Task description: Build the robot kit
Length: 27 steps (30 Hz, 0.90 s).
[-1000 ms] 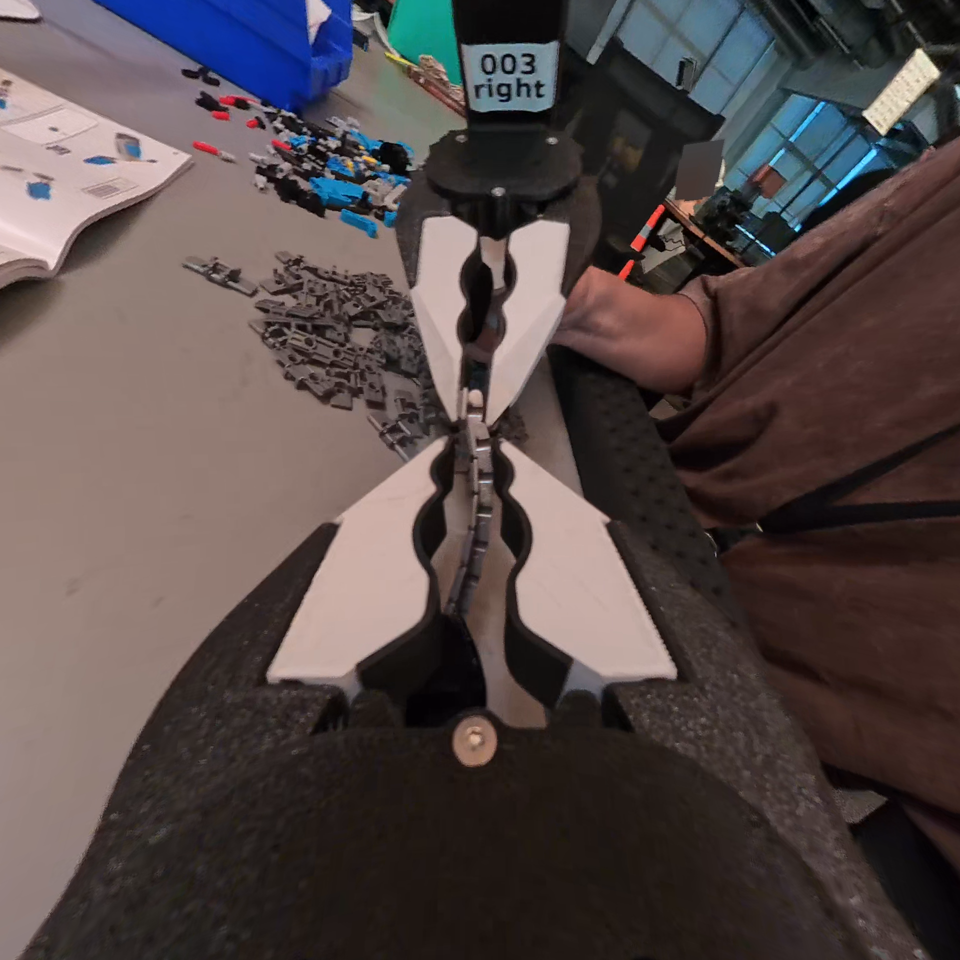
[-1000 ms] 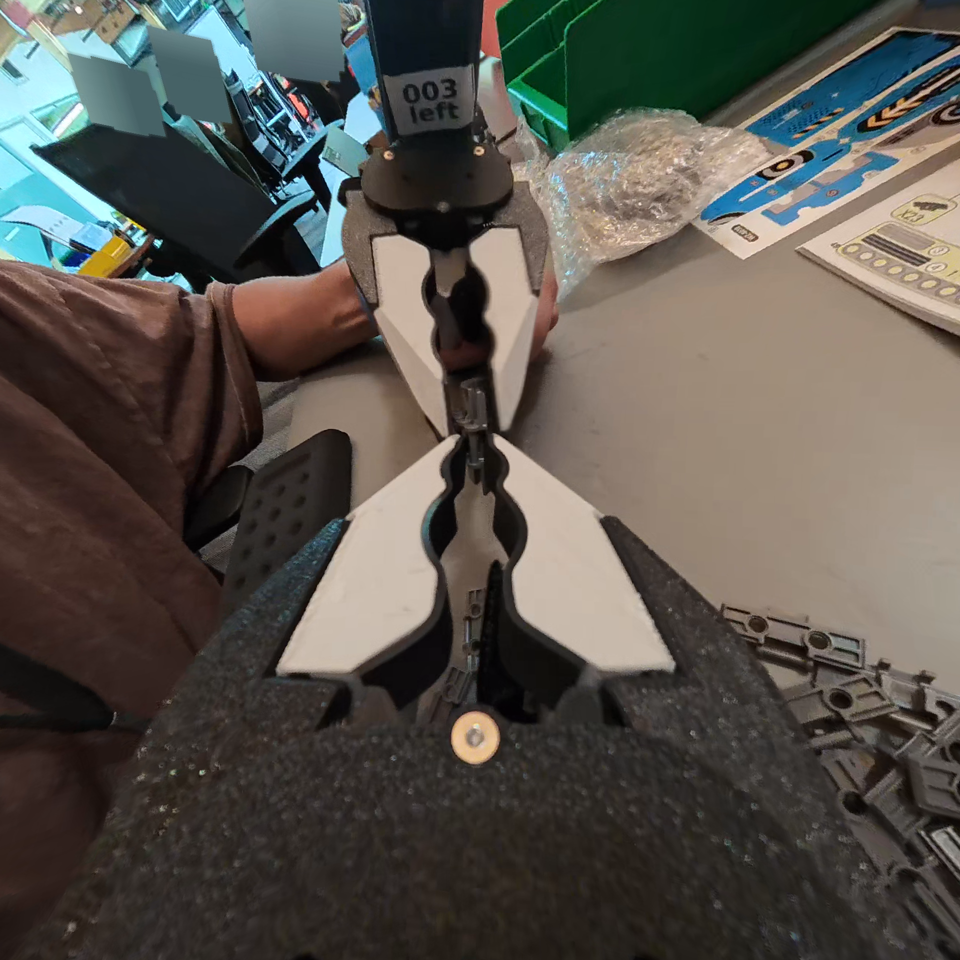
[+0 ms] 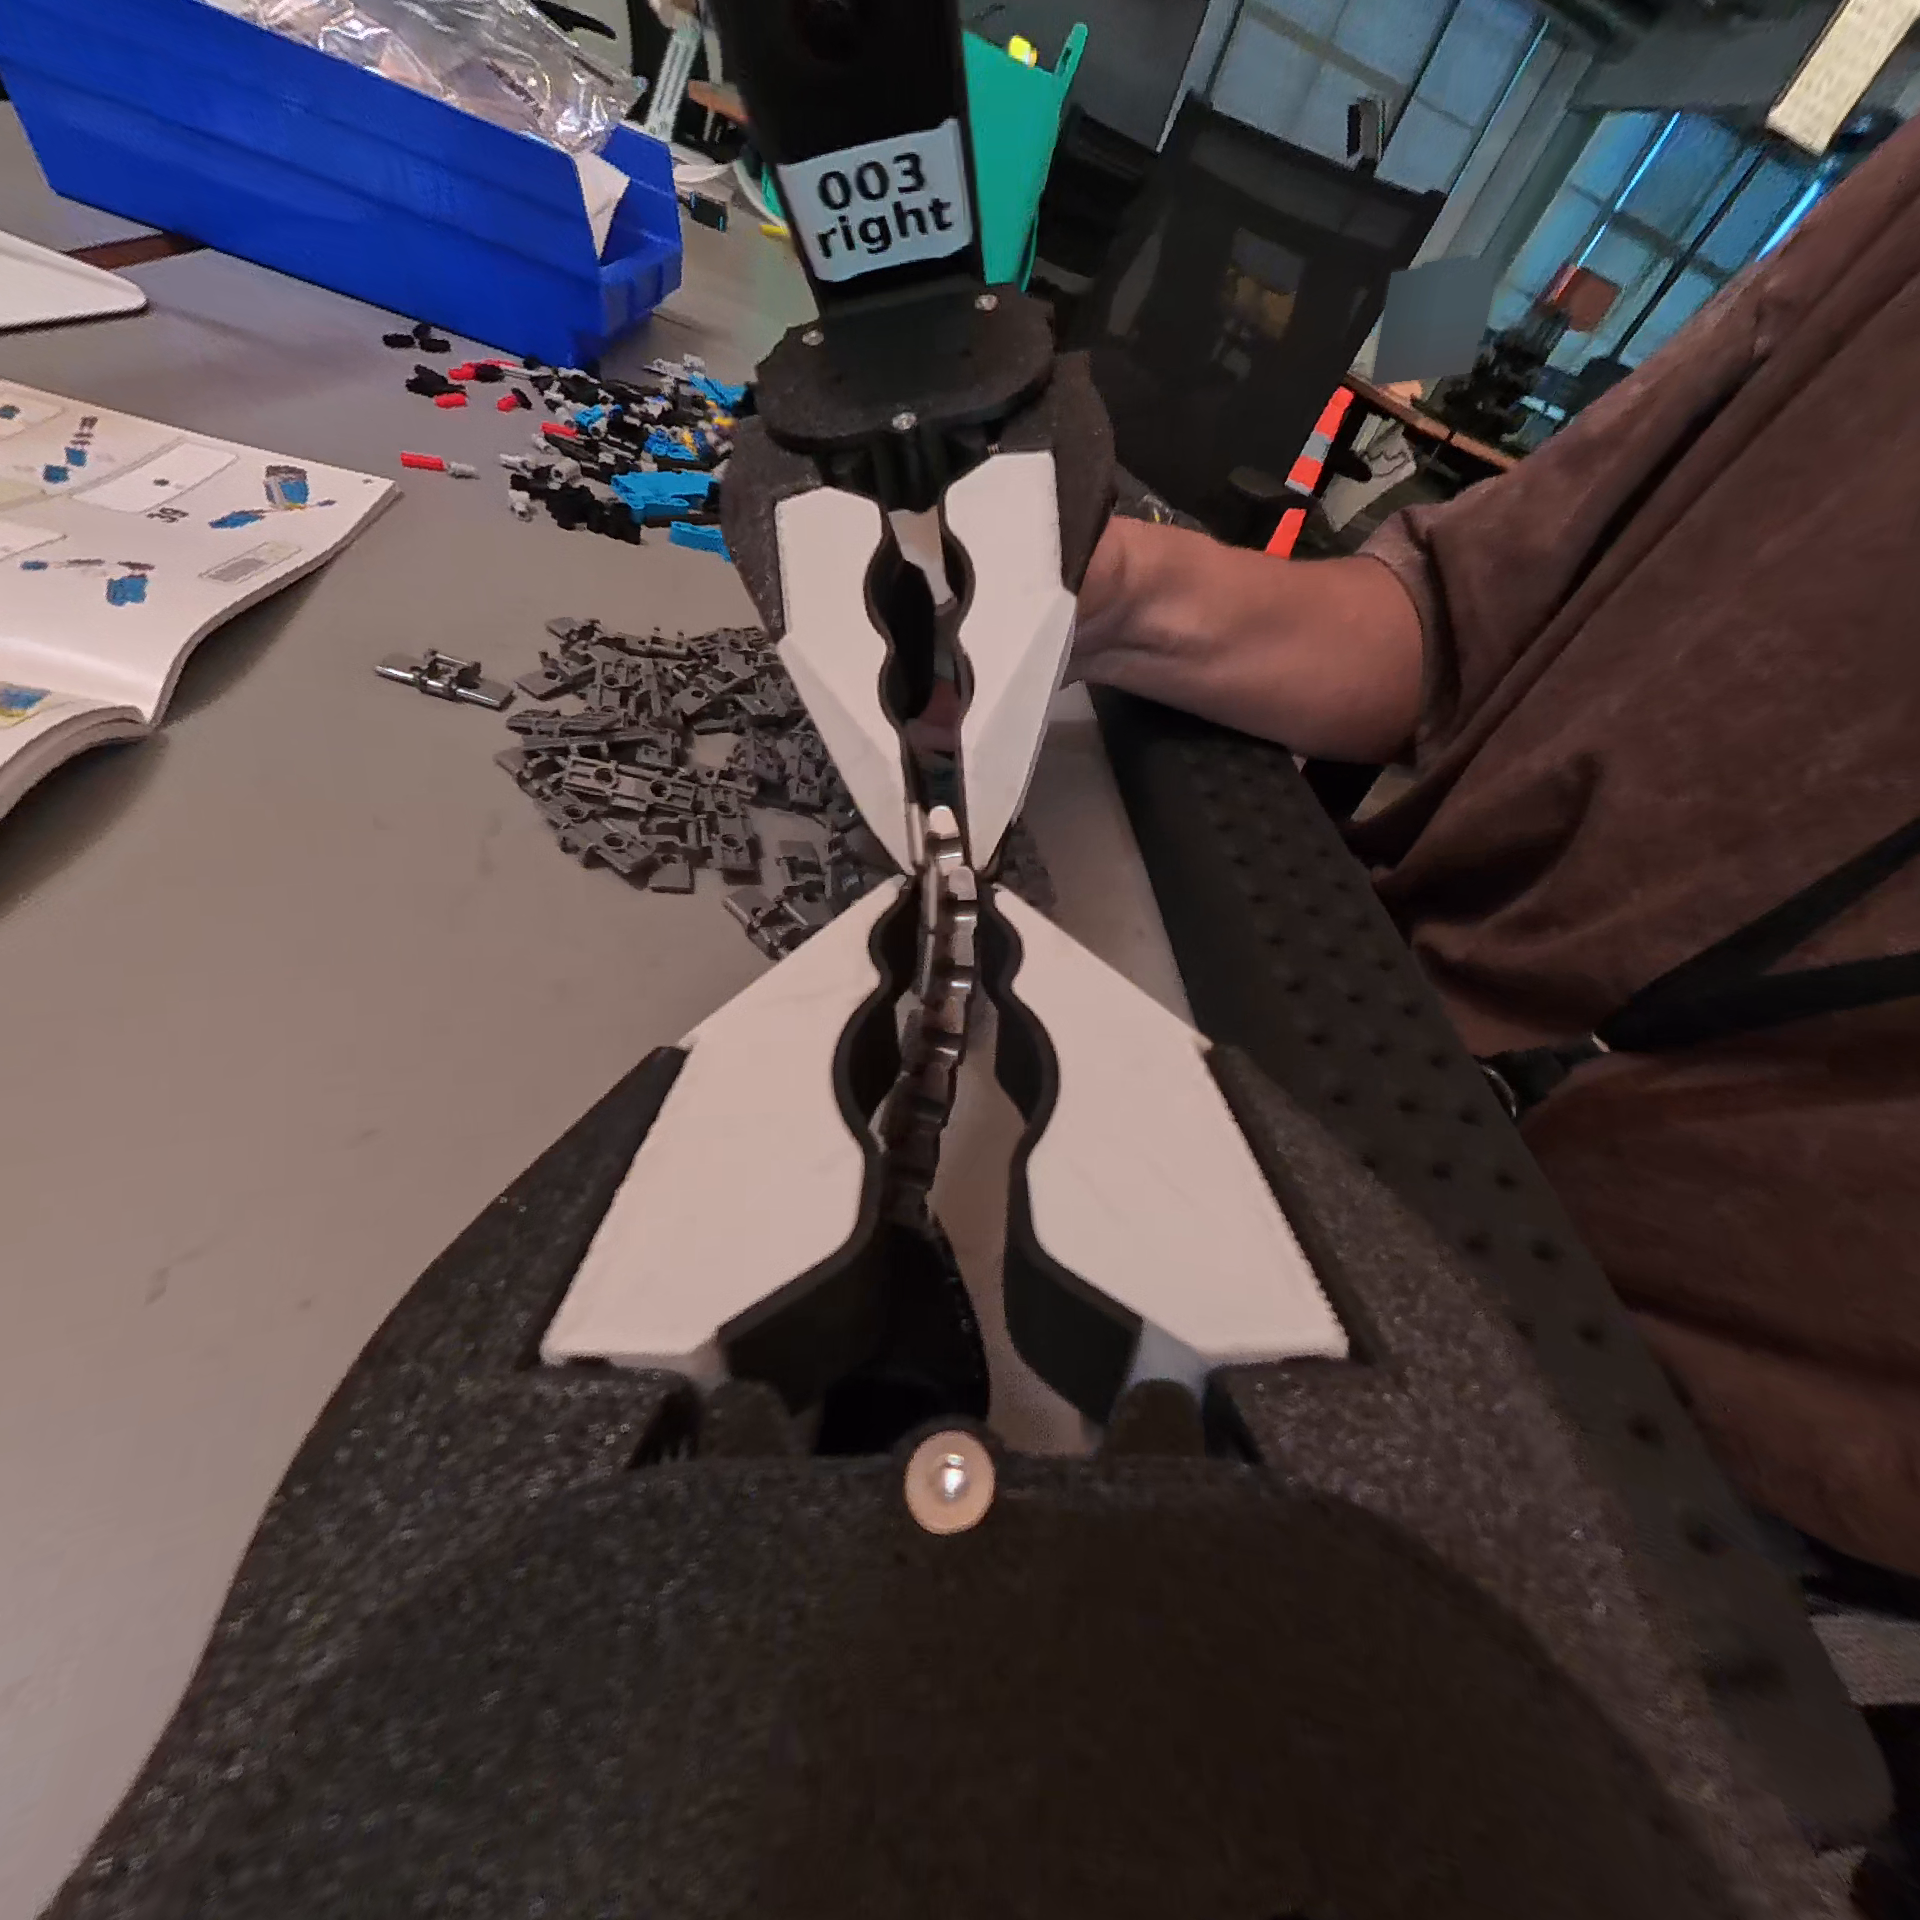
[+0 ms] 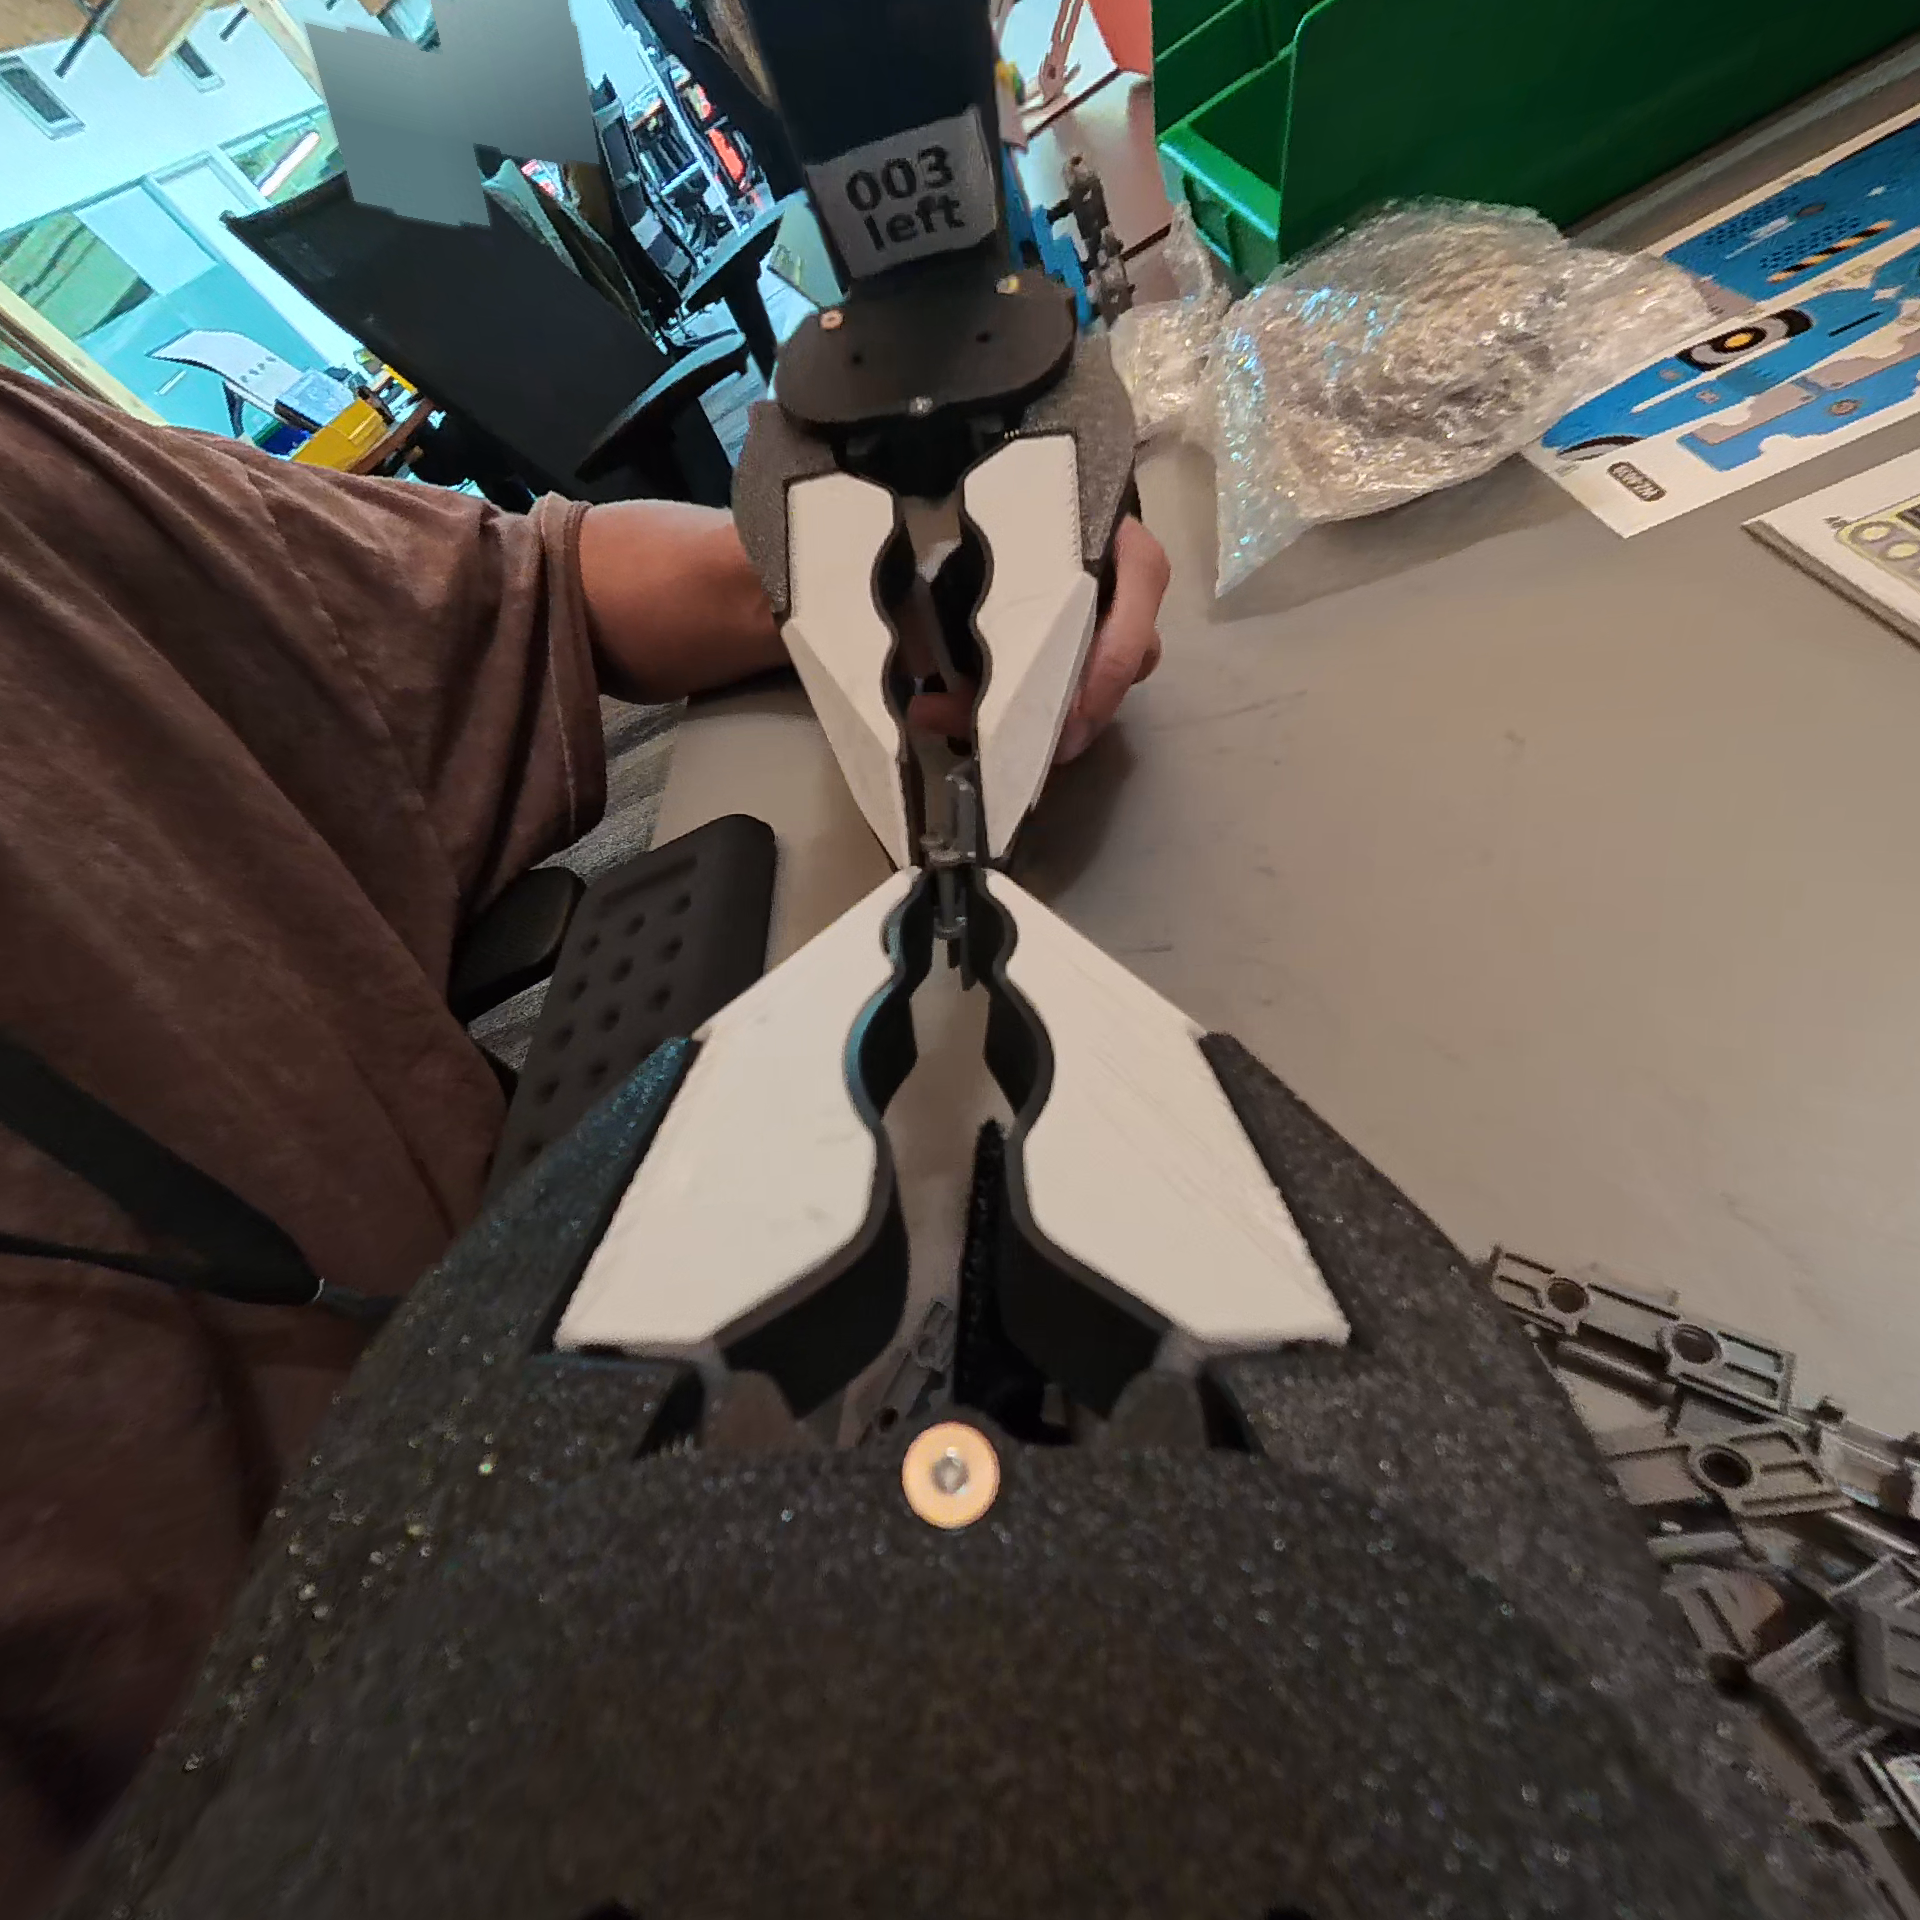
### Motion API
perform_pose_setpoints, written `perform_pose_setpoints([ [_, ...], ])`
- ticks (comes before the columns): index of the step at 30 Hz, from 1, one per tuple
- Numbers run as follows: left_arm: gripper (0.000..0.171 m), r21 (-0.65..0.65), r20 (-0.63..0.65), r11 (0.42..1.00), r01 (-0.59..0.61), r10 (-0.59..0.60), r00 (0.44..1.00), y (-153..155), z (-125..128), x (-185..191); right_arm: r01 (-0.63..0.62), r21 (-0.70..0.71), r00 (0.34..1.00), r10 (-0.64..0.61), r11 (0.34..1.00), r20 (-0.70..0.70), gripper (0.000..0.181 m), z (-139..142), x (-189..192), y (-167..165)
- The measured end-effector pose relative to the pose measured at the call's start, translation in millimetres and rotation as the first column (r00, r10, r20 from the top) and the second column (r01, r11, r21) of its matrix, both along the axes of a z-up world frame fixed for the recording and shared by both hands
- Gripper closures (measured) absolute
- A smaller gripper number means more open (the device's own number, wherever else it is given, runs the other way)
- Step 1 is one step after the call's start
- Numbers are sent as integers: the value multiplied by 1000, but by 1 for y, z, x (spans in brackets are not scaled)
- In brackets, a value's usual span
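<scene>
Fingertips (image 3: 914,894) of left gripper (image 3: 943,896) clamped on dark grey linked plastic track chain (image 3: 930,1049); right gripper (image 4: 948,883) tip-to-tip opposite, pinching its end link (image 4: 954,831); loose grey links (image 3: 665,758) heaped left

The left gripper (image 3: 943,883) and right gripper (image 3: 940,831) meet tip to tip above the table (image 3: 312,987), a chain of links (image 3: 935,1039) between them. A pile of links (image 3: 665,769) lies left of the tips, a booklet (image 3: 125,582) farther left, and a bin (image 3: 343,197) behind.
</scene>
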<state>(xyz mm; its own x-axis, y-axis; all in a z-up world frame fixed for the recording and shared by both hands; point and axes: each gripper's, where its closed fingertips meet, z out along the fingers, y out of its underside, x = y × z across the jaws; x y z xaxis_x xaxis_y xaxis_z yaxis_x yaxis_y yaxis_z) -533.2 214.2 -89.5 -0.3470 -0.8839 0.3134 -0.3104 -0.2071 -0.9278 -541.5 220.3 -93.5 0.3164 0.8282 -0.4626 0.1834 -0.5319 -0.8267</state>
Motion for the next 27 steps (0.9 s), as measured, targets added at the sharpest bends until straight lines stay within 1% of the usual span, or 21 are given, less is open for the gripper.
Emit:
perform_pose_setpoints([
  [2,164,42,-18,999,-6,6,1000,-1,-5,0,-5,-12,1000,5,1000,19,176,-5,0,-2],
  [3,164,41,-27,999,-11,12,1000,-1,-6,0,4,-11,1000,-3,1000,28,176,-7,0,-1],
  [5,165,16,-29,1000,-20,21,999,1,-5,1,12,8,999,-12,1000,37,177,-6,1,0],
  [8,165,-64,-17,998,-24,23,1000,1,-1,2,11,61,999,-14,998,44,177,-2,2,0],
  [10,165,-139,-12,990,12,-14,1000,-2,2,1,-8,50,1000,8,999,10,177,1,1,-4],
  [12,165,-152,-16,988,15,-18,1000,-2,2,2,-7,25,1000,7,1000,0,177,1,1,-3],
  [14,165,-170,-13,985,1,-3,1000,3,4,2,7,-54,997,-11,998,-71,177,4,1,0],
  [16,165,-189,-11,982,8,-10,1000,5,5,0,13,-83,995,-22,996,-100,176,6,0,3],
  [20,164,-185,40,982,29,-22,999,3,12,-2,-8,-72,991,-1,997,-137,174,14,-2,0],
  [24,164,-194,42,980,42,-34,999,1,11,-3,-27,-36,992,23,999,-121,168,15,-2,-4],
  [27,164,-213,46,976,33,-24,999,4,12,-3,-9,-29,992,6,1000,-126,168,15,-3,-1],
])
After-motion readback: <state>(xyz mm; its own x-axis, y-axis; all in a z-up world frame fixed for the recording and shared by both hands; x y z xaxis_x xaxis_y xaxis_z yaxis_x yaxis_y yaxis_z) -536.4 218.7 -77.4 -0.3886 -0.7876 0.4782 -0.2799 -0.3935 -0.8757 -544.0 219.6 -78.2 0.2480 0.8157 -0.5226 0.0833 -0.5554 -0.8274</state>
